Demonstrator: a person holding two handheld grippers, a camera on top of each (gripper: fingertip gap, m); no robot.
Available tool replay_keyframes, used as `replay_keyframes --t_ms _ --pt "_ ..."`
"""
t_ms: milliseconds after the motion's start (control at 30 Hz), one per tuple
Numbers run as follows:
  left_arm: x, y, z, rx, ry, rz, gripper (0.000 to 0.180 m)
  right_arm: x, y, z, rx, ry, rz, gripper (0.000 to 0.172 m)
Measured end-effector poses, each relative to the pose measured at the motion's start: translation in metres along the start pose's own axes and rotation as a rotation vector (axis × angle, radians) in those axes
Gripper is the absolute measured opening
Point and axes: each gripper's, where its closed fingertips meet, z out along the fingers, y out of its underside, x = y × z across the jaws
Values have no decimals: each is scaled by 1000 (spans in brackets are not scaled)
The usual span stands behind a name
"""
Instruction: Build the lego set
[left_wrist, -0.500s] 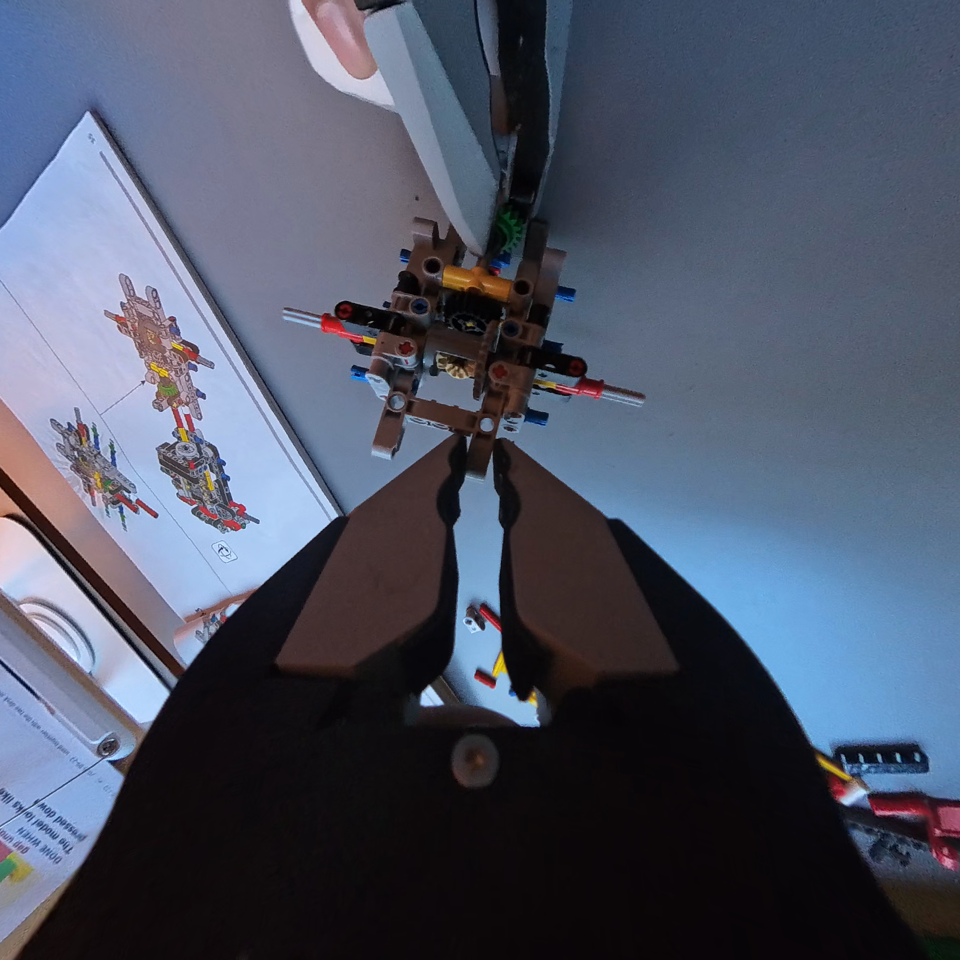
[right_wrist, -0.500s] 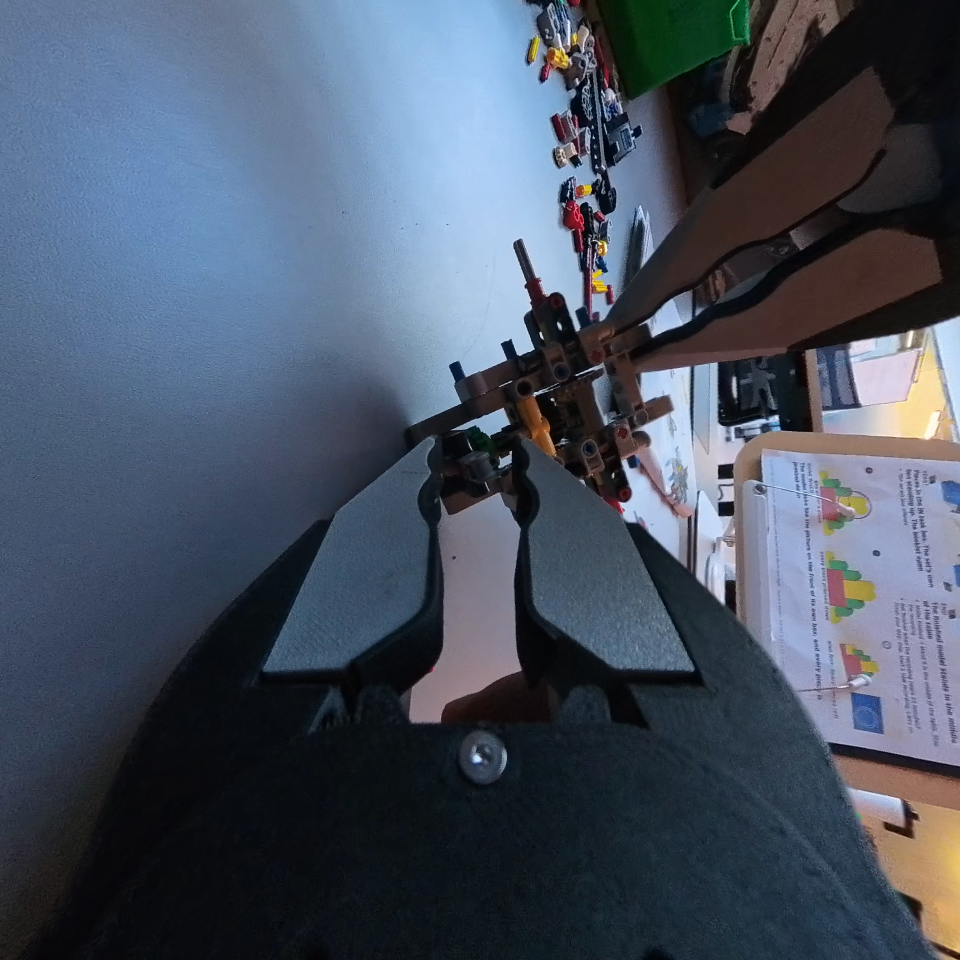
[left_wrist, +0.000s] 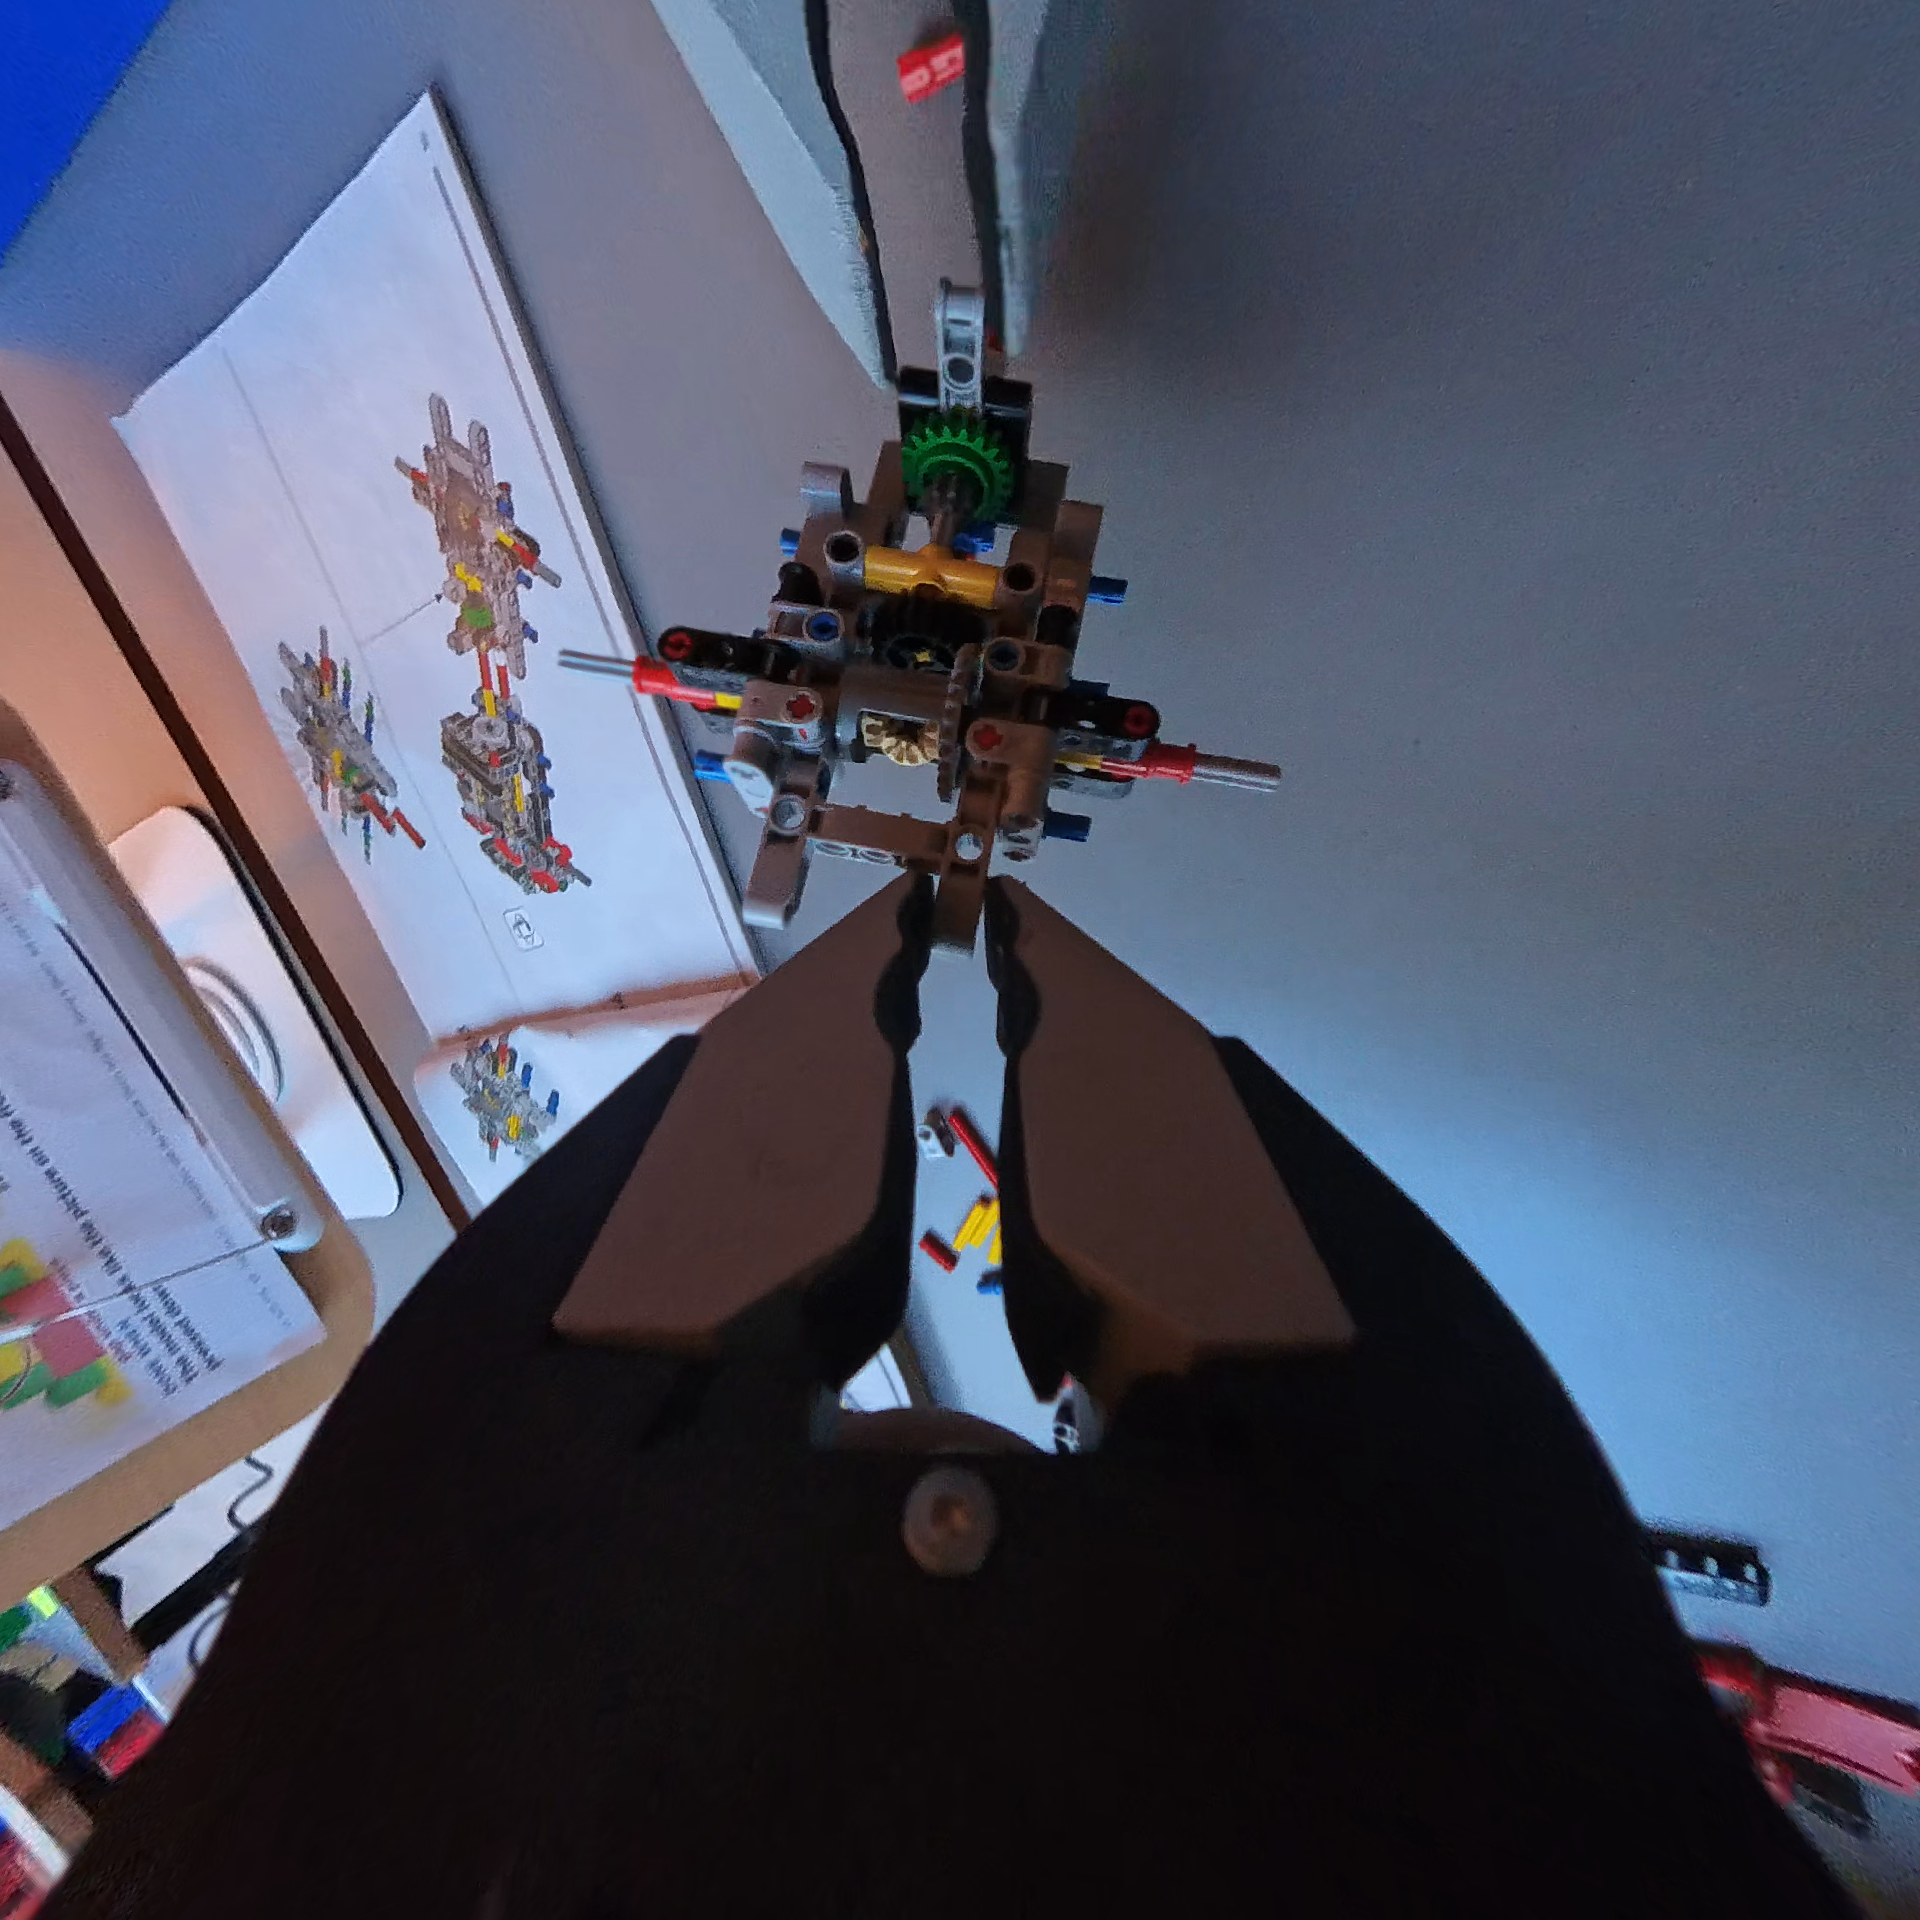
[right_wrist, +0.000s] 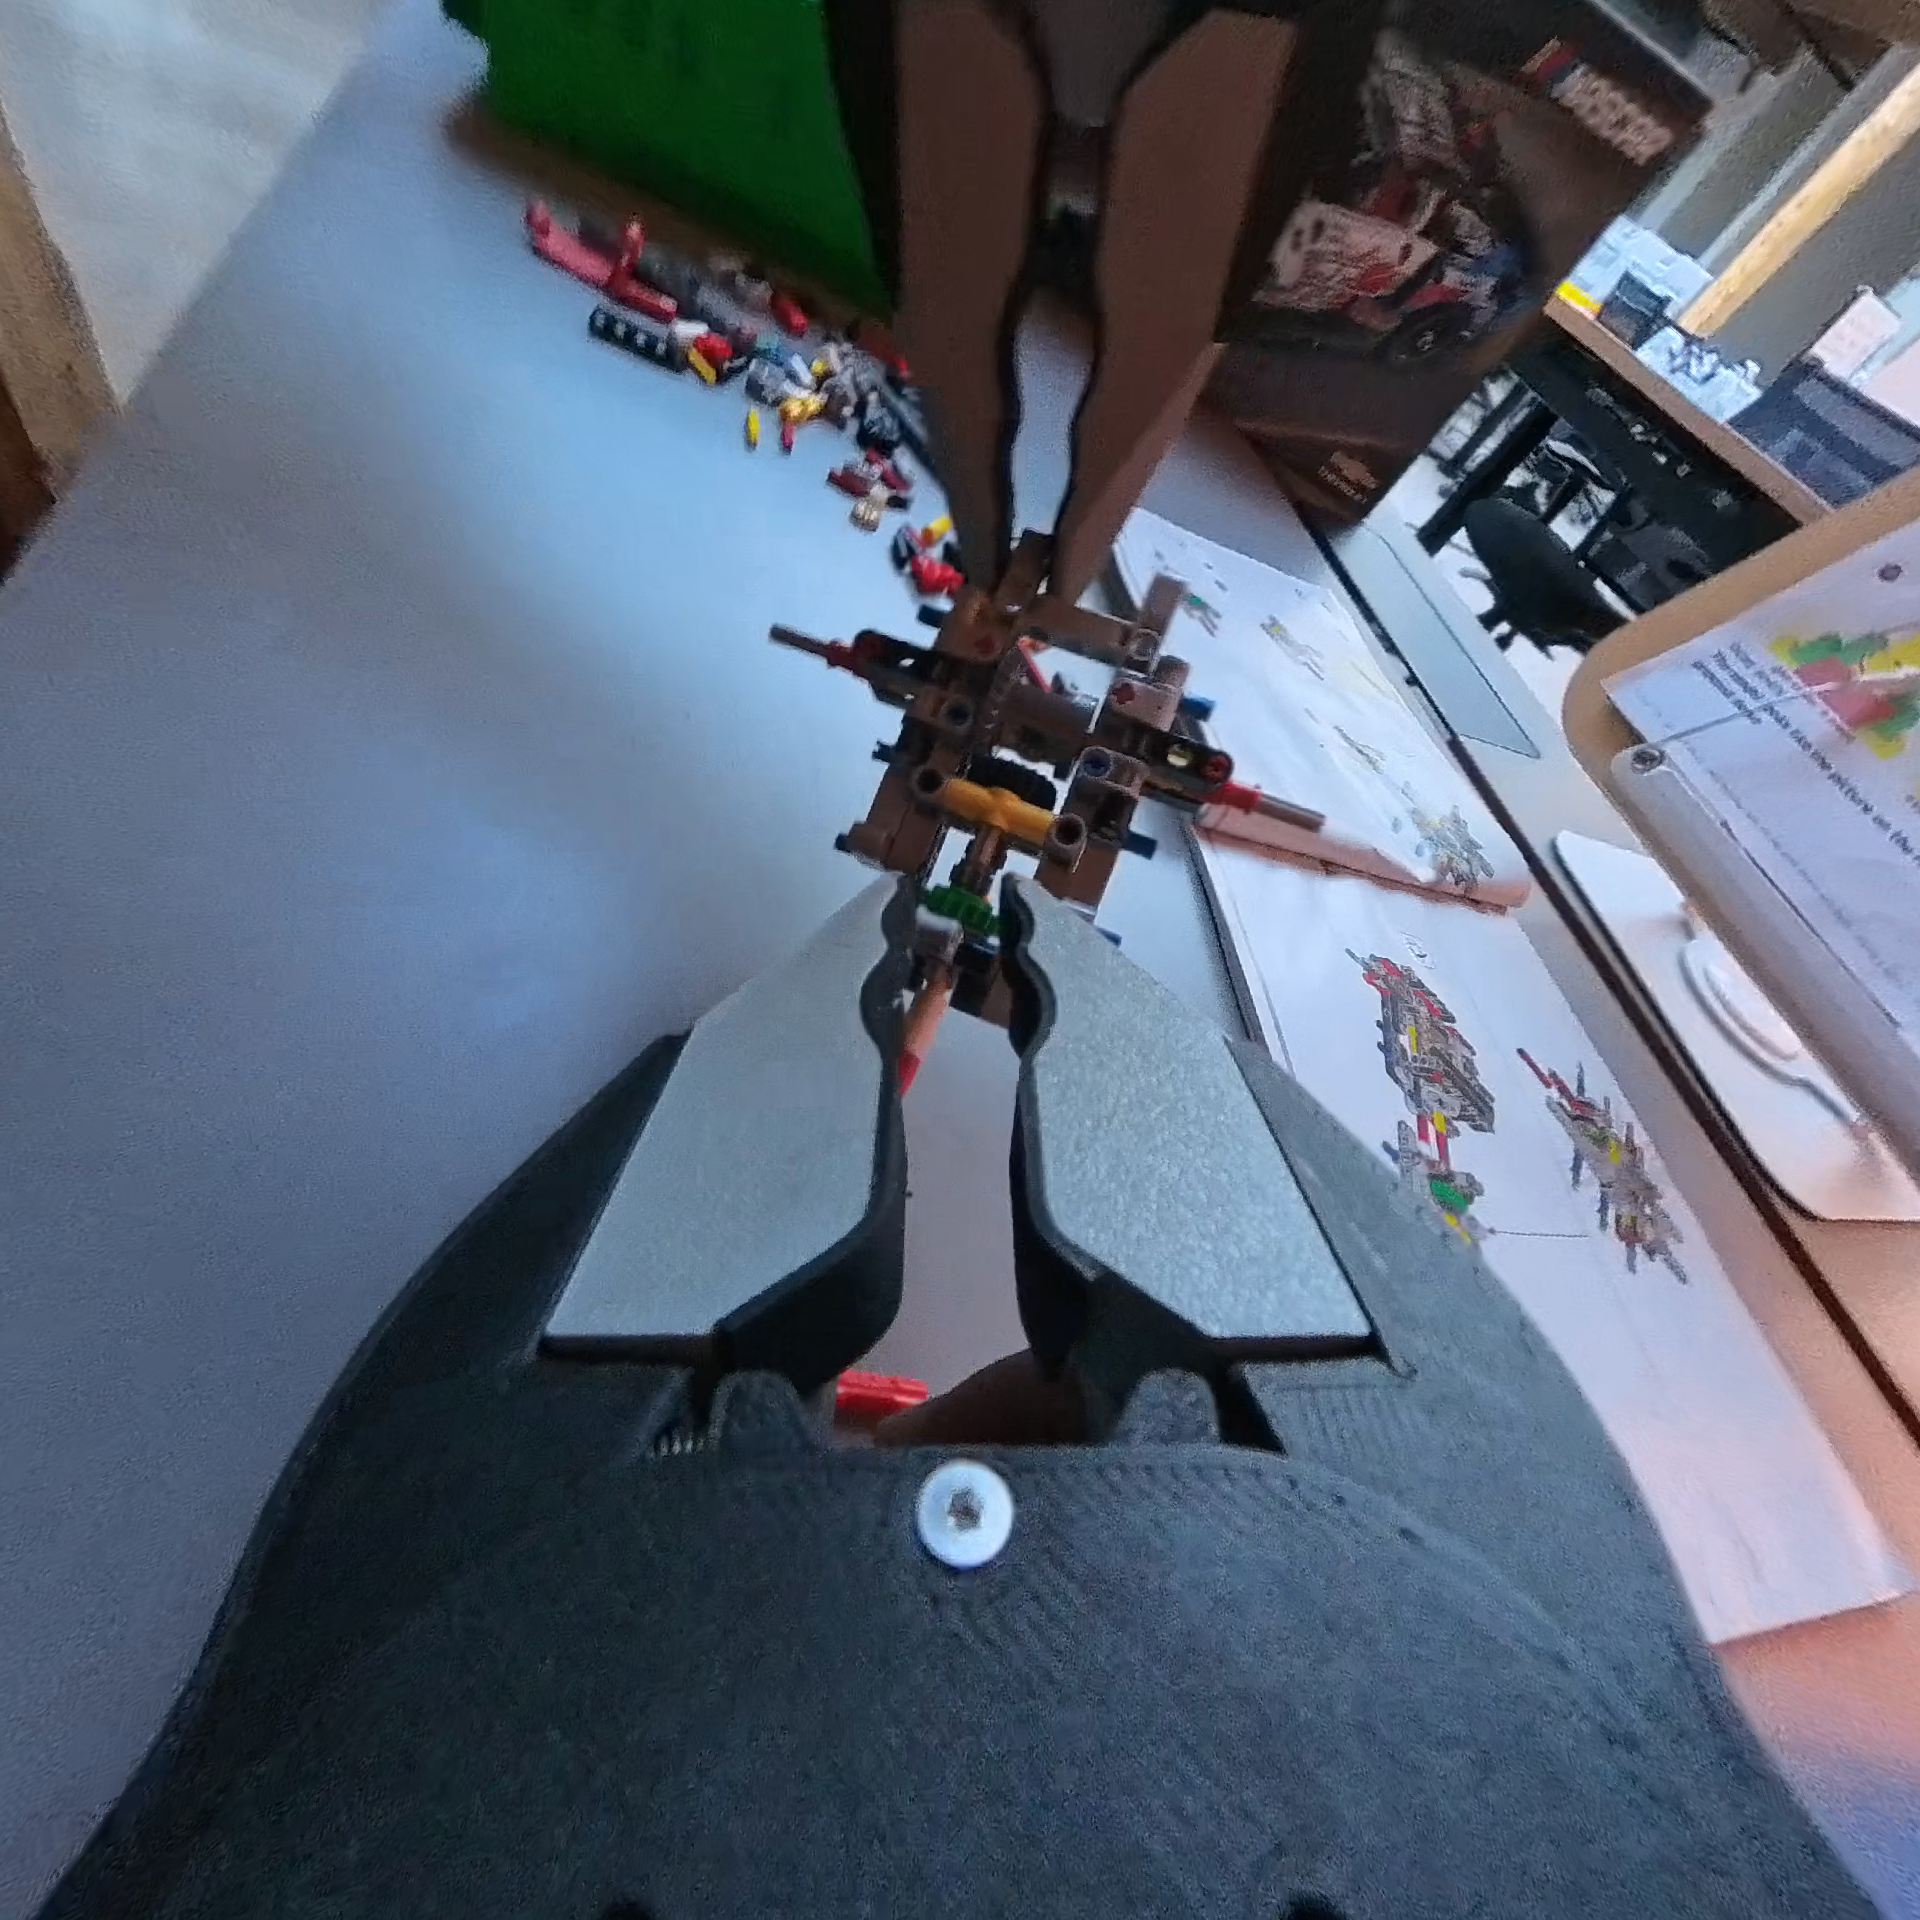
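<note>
A brown and grey brick model (left_wrist: 935, 675) with red-tipped axles hangs above the grey table (left_wrist: 1507, 727) between the two grippers. My left gripper (left_wrist: 951, 914) is shut on a brown beam at the model's near end. It also shows in the right wrist view (right_wrist: 1023, 561), pinching that beam from the far side. My right gripper (right_wrist: 951, 909) is shut on the model's (right_wrist: 1018, 748) other end, at the green gear (right_wrist: 961, 904) and the black part beside it. A thin axle runs back between its fingers. In the left wrist view the right gripper (left_wrist: 945, 353) holds that end beyond the green gear (left_wrist: 943, 462).
An open instruction booklet (left_wrist: 416, 520) lies on the table beside the model, and also shows in the right wrist view (right_wrist: 1455, 1039). Loose bricks (right_wrist: 810, 384) lie before a green bin (right_wrist: 675, 125) and a cardboard box (right_wrist: 1382, 260). Small pieces (left_wrist: 966, 1226) lie under my left gripper. A wooden stand with a printed sheet (right_wrist: 1766, 727) stands nearby. There is about 8 cm between the tips of the two grippers.
My right gripper's fingers have closed in on the model's gear end. Both views have turned with the model. My left gripper keeps its hold on the brown beam.
</note>
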Motion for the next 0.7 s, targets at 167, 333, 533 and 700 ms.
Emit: replay_keyframes --t_ms 167,333,533,700 --pt "5 -4 4 -37 21 -75 7 5 -4 7 -25 37 124 7" --pt "18 -14 10 -10 35 -155 7 1 17 16 -172 103 9 2" --pt "30 -13 15 39 5 -257 7 -9 20 21 -191 70 20 0" --pt "40 -12 17 101 -11 -321 8 -13 20 22 -194 38 44 0"
